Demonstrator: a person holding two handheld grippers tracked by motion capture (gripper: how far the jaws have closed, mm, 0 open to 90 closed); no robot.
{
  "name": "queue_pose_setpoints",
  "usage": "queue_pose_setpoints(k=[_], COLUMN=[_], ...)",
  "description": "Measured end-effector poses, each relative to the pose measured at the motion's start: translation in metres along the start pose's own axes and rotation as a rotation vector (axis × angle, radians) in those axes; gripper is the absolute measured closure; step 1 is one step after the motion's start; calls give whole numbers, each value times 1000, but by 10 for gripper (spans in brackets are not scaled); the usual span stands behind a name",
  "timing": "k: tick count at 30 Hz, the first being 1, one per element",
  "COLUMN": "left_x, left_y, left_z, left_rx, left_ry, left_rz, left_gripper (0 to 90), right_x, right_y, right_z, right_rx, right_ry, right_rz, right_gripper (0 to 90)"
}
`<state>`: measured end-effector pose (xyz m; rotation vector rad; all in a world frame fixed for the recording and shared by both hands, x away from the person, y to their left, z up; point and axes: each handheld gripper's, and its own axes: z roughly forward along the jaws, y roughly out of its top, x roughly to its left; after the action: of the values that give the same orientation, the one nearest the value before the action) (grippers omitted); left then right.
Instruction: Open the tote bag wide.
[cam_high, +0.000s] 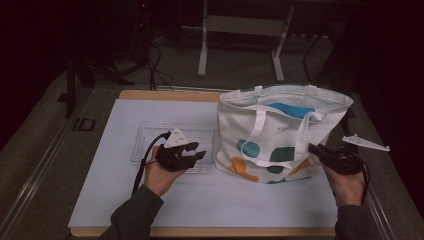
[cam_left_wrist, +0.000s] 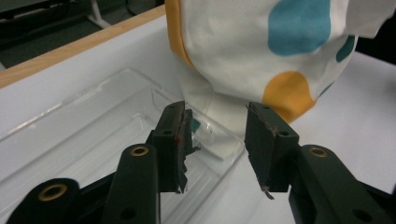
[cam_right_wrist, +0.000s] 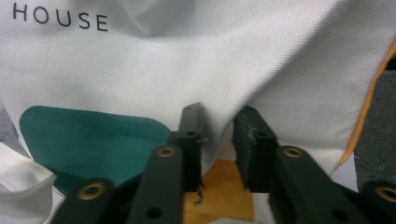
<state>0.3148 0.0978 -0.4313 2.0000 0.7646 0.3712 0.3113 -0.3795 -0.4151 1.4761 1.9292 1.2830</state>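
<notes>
A white tote bag (cam_high: 280, 130) with teal, blue and orange blobs stands open on the right half of the table. My right gripper (cam_high: 314, 149) is at its lower right side. In the right gripper view a fold of the bag's cloth (cam_right_wrist: 187, 60) runs down between the narrow jaws of my right gripper (cam_right_wrist: 218, 112), which are shut on it. My left gripper (cam_high: 197, 151) hovers over the right end of a clear plastic tray (cam_high: 150, 135), just left of the bag. My left gripper (cam_left_wrist: 217, 109) is open with nothing between its jaws, and the bag's corner (cam_left_wrist: 233, 46) lies beyond them.
A white mat (cam_high: 115, 190) covers the wooden table (cam_high: 165, 95). The tray (cam_left_wrist: 93, 121) holds nothing that I can make out. A metal frame's legs (cam_high: 202, 55) stand on the floor behind the table. The bag's handles (cam_high: 257, 125) hang down its front.
</notes>
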Motion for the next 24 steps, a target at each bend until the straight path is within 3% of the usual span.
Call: queue_pose_setpoints(k=[5,13,24], left_x=[4,7,21], left_y=[13,36,59], left_z=[6,16,34], left_rx=[-6,-9,-26], left_ry=[3,7,0], left_rz=[15,55,15], left_gripper=[592,599,648], right_x=[1,4,5], right_y=[-1,-1,-2], right_z=[-2,-5,-8], right_rx=[-1,-1,-2], right_ry=[-8,-14,-10], right_rz=[-17,-46,-57], right_gripper=[866,890,895])
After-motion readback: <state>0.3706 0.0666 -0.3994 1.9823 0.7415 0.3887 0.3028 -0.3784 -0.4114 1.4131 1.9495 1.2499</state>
